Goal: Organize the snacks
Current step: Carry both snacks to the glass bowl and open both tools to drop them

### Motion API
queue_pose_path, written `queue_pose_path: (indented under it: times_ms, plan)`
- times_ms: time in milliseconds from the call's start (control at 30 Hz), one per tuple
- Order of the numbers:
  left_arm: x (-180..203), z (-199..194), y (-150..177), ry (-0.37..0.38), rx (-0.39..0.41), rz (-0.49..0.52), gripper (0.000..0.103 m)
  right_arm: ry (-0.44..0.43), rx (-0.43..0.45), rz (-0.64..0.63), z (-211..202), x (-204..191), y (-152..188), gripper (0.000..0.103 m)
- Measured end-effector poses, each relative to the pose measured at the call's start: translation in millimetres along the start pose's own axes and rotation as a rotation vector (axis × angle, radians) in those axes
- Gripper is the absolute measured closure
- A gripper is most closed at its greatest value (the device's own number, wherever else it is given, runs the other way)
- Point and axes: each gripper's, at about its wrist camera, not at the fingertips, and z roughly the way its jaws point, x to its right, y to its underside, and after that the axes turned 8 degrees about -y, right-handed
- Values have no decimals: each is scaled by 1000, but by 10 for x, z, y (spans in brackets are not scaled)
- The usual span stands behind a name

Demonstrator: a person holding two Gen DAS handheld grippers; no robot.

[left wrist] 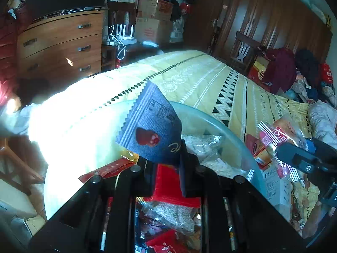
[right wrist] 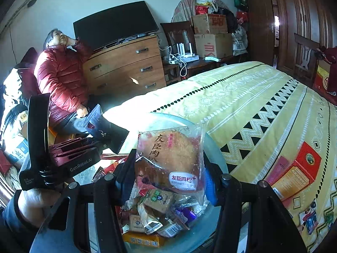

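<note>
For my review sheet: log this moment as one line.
left gripper: shut on blue packet | right gripper: shut on clear-wrapped pastry | both above snack pile

Two grippers, each holding one packet: one blue sachet (left wrist: 152,126), one clear-wrapped meat-floss cake (right wrist: 171,160); one round basin (right wrist: 219,160).

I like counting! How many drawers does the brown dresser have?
3 on the dresser: top drawer, middle drawer, bottom drawer, stacked under the TV. Lower ones could be hidden.

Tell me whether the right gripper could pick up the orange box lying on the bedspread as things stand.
Probably not yet: the right gripper is shut on a meat floss cake packet. The orange box itself lies uncovered.
</note>
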Motion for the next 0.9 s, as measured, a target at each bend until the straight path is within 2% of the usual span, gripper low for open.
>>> queue_pose_path:
  times_ms: [267,400,433,500,567,700,767,800,900]
  plan:
    - [-105,7,-65,-35,-4,29,84,-3,-49,15,353,20,15,45]
    - [-163,-9,-81,-41,-8,23,83,-4,-60,8,419,-13,-18,40]
    - [-171,-16,-76,-45,-9,22,79,-3,-61,6,427,-19,-22,36]
    - [-181,-26,-87,-53,-7,20,64,3,-50,2,388,-53,-35,31]
    - [-179,-81,-94,-58,5,16,34,13,-37,2,324,-82,-59,27]
    - [-98,-308,-158,-52,50,27,22,59,13,-11,47,-200,-130,23]
    - [-27,-485,-196,-33,80,37,10,91,63,-19,-182,-297,-172,22]
    - [15,-583,-216,-27,105,46,8,102,109,-27,-368,-375,-203,22]
    - [148,-876,-275,3,170,80,5,126,255,-58,-902,-592,-243,8]
